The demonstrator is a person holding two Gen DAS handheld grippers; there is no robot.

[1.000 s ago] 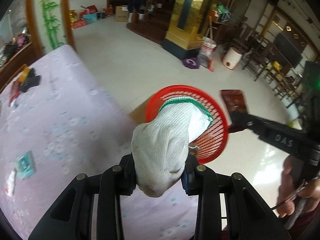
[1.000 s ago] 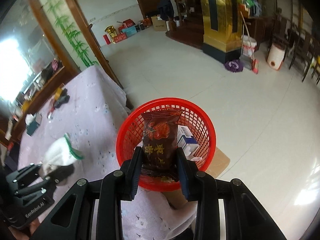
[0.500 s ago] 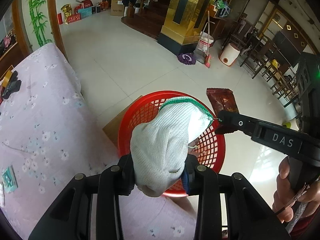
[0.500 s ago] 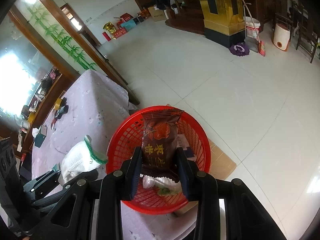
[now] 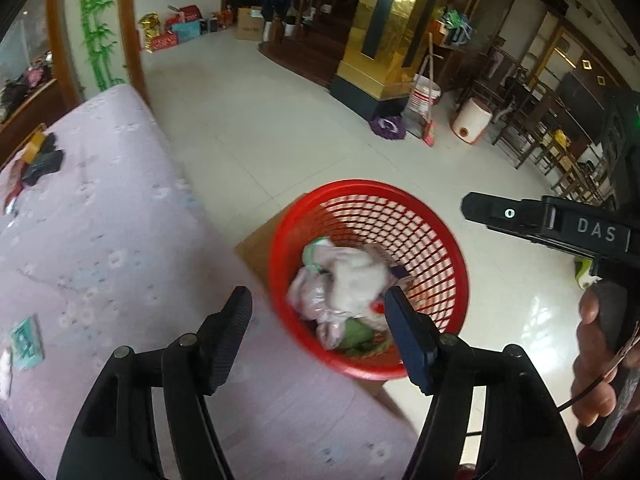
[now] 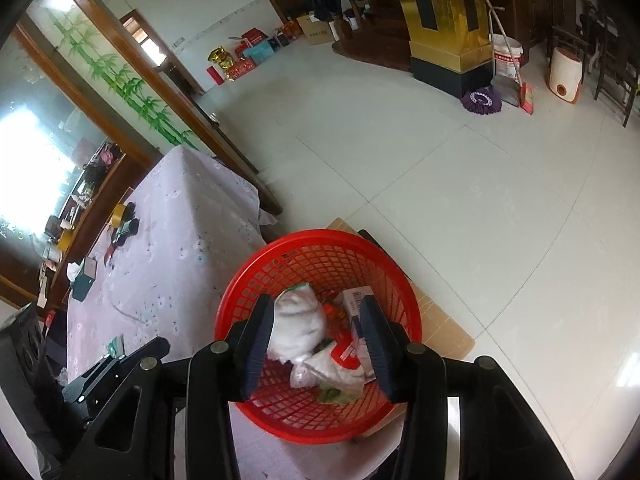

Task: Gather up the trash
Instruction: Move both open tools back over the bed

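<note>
A red mesh basket (image 5: 434,236) stands beside the table on cardboard; it also shows in the right wrist view (image 6: 320,256). In it lie the white glove (image 5: 358,276) (image 6: 300,322), crumpled plastic and a small box (image 6: 356,300). My left gripper (image 5: 318,300) is open and empty, over the basket's near rim. My right gripper (image 6: 316,312) is open and empty, above the basket; its finger (image 5: 496,212) shows at the right in the left wrist view. The brown snack packet is not clearly visible.
The table with a lilac flowered cloth (image 5: 100,216) (image 6: 180,232) carries a teal card (image 5: 26,342), black items (image 5: 42,162) and a teal box (image 6: 84,280). Tiled floor (image 6: 460,184) lies beyond, with a gold pillar (image 5: 384,40), bucket, mop and chairs.
Both grippers have opened. The white glove dropped from the left gripper and the brown packet from the right one into the basket.
</note>
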